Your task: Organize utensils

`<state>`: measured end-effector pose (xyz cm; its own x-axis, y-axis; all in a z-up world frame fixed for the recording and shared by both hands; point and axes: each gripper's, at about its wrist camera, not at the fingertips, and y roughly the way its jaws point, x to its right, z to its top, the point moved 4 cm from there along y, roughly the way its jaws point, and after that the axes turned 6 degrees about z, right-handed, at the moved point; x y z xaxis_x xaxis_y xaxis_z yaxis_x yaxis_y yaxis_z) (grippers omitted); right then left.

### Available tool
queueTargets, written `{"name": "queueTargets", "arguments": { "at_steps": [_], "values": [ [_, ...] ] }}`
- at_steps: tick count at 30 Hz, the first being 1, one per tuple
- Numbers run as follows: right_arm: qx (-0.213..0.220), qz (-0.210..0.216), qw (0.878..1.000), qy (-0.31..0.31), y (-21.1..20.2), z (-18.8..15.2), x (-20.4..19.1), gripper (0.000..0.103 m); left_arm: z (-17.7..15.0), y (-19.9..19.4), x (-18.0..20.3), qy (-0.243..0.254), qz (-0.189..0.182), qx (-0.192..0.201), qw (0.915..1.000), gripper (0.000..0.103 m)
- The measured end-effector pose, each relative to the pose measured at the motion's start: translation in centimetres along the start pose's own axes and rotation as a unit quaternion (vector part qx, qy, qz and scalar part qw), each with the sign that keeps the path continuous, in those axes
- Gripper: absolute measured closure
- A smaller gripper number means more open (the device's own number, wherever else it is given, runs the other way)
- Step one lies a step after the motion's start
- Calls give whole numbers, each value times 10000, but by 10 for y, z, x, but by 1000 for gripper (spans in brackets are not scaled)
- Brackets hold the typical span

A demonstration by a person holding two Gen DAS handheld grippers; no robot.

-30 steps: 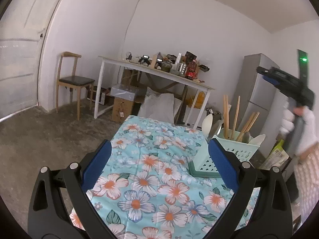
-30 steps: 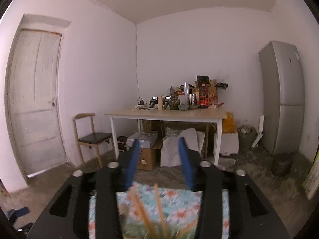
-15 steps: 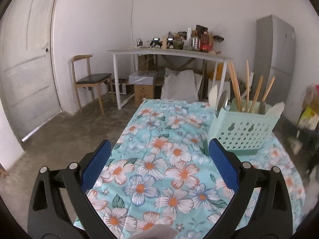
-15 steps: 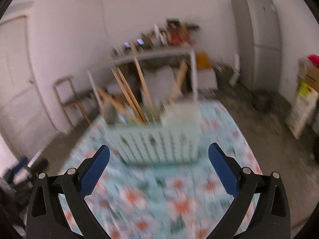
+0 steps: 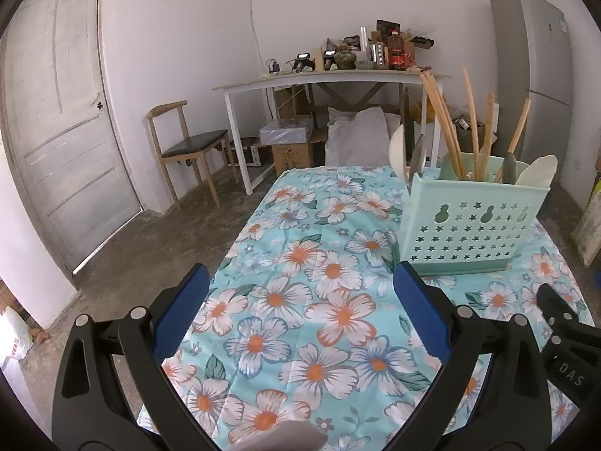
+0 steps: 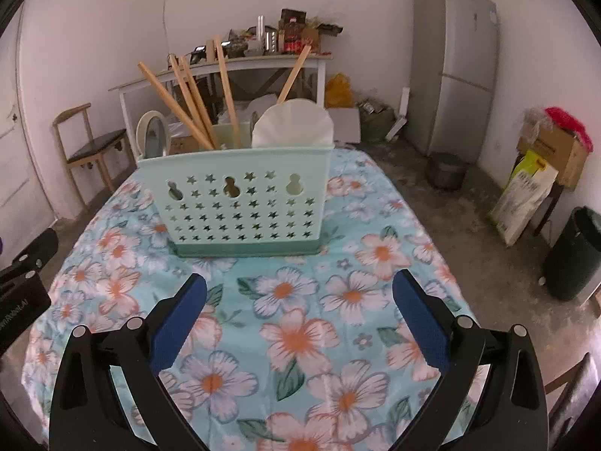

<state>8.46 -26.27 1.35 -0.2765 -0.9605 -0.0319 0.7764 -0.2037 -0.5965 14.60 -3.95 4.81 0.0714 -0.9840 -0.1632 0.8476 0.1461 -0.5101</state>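
Right wrist view: I count five wooden chopsticks (image 6: 176,107) in one mint-green star-perforated plastic caddy (image 6: 240,206), their lower ends hidden; right gripper (image 6: 299,323) and left gripper (image 5: 299,317) gape empty.

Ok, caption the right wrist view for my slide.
Open right tongs face a mint utensil caddy on the floral tablecloth.

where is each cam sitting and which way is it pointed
Left wrist: on the left gripper, jaws open, angled down across the floral tablecloth toward the door; utensil holder at right, right gripper's edge in the corner.
Right wrist: on the right gripper, jaws open, facing the holder head-on.
Shared: holder, chopsticks, tablecloth, back table, fridge.
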Motion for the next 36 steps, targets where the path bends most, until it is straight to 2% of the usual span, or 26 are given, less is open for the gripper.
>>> {"name": "queueTargets", "arguments": {
  "at_steps": [9, 36],
  "values": [
    [360, -370, 9987, -39, -11, 11, 6, 7, 3, 3, -4, -90, 108, -52, 9999, 8],
    [365, -188, 9992, 36, -12, 15, -3, 7, 2, 10, -13, -151, 125, -119, 9997, 8]
  ]
}}
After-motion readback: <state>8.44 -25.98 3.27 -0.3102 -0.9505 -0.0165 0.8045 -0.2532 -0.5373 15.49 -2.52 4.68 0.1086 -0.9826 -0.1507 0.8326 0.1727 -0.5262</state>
